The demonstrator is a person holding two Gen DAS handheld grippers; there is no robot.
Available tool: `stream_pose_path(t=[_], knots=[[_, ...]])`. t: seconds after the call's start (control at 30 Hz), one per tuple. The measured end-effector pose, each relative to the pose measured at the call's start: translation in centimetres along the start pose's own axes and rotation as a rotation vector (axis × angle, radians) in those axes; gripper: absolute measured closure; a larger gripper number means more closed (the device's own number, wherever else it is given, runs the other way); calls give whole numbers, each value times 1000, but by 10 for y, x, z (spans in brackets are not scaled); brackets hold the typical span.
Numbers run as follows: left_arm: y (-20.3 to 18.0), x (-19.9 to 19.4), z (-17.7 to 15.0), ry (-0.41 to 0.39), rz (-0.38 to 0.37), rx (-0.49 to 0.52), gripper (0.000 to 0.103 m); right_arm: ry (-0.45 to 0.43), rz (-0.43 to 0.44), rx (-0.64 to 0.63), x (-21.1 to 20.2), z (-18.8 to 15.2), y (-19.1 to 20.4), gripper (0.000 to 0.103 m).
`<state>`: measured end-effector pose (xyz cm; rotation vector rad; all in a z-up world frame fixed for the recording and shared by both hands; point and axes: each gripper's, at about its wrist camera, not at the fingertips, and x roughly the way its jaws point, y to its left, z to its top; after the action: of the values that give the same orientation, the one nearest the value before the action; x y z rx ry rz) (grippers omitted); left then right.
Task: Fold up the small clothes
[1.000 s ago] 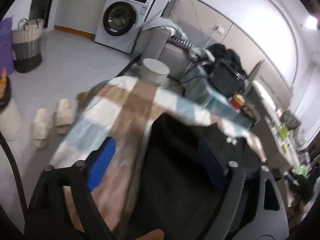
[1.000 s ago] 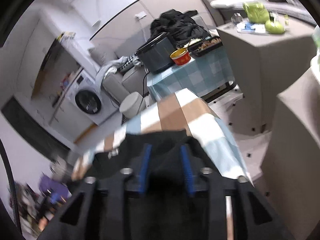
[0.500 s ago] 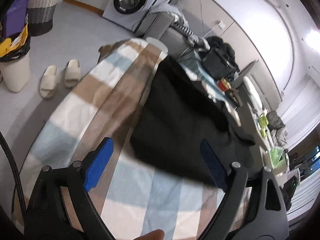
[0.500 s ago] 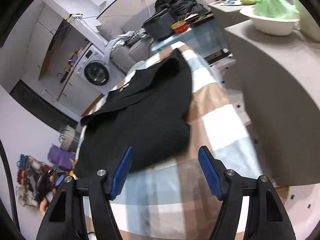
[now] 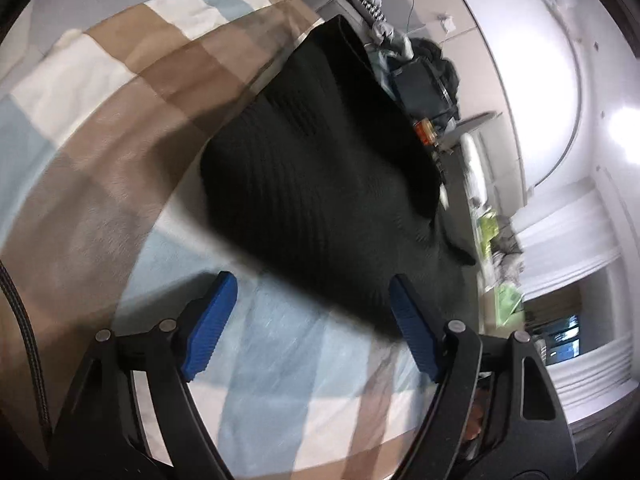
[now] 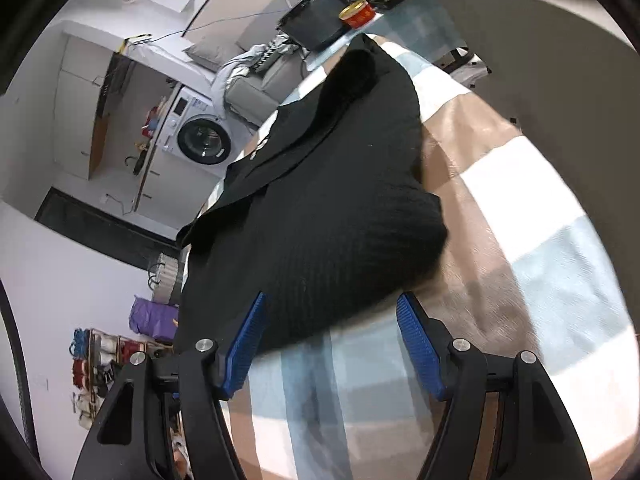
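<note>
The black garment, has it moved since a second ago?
Yes. The black garment was bunched up between both grippers' fingers; it now lies spread on the checked cloth, and both grippers have released it.

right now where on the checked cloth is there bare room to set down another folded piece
Bare checked cloth lies along the near edge, between the black garment and both open tongs, left and right. Another free strip runs beside the garment on the right wrist view's right, toward the grey counter. The far end by the red tin is crowded.
</note>
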<state>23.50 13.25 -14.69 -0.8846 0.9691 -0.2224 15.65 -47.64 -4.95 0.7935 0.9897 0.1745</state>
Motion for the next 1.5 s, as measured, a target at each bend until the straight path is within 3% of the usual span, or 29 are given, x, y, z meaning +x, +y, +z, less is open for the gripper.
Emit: stream_pose_path(t=[0.17,0.2,0.27,0.3,0.33,0.4,0.43,0.47,0.5,0.8,0.97,1.1,1.17,1.2,1.27,1.3,1.33,1.37,1.4,1.43,1.5], knots=[[-3,13,14,-42,13,-18,28,-26,-31,53,13,8,-2,34],[-4,15,17,-53,14,-23,35,-32,-35,59,14,8,-4,34],[-3,19,20,-69,15,-40,61,-56,-28,71,14,10,-5,34],[-1,22,20,-67,-4,-54,82,-68,-28,82,15,11,-6,35],[1,25,22,-58,-21,-63,93,-81,-36,91,15,11,-6,41],[1,23,20,-80,-34,-62,96,-114,-53,86,13,10,-7,62],[-1,20,18,-90,-33,-49,96,-121,-51,84,12,8,-8,80],[-3,17,17,-97,-32,-38,97,-122,-39,79,12,6,-9,91],[-5,13,15,-104,-34,-25,98,-129,-21,77,13,5,-8,96],[-5,-56,-13,-177,-26,44,100,-88,39,33,-2,-12,3,98],[7,-116,-57,-202,4,79,100,-42,56,-41,-32,-54,7,98],[18,-156,-102,-241,71,115,100,-6,56,-45,-58,-94,-5,98],[20,-172,-114,-273,148,146,100,2,40,-39,-66,-107,-13,95],[22,-179,-118,-283,178,151,100,16,20,-39,-67,-109,-16,89],[20,-190,-119,-288,203,175,98,33,-3,-29,-67,-107,-20,82],[18,-193,-117,-291,214,184,90,36,-6,-28,-69,-106,-20,79],[16,-195,-115,-295,221,189,72,30,-9,-29,-73,-104,-20,78],[16,-197,-113,-295,219,191,60,20,-15,-35,-77,-103,-21,69],[16,-197,-112,-291,217,188,37,2,-39,-45,-83,-101,-22,58],[15,-196,-109,-283,218,181,27,-27,-75,-54,-91,-101,-23,55],[12,-184,-99,-251,232,175,22,-100,-152,-75,-107,-94,-28,53]])
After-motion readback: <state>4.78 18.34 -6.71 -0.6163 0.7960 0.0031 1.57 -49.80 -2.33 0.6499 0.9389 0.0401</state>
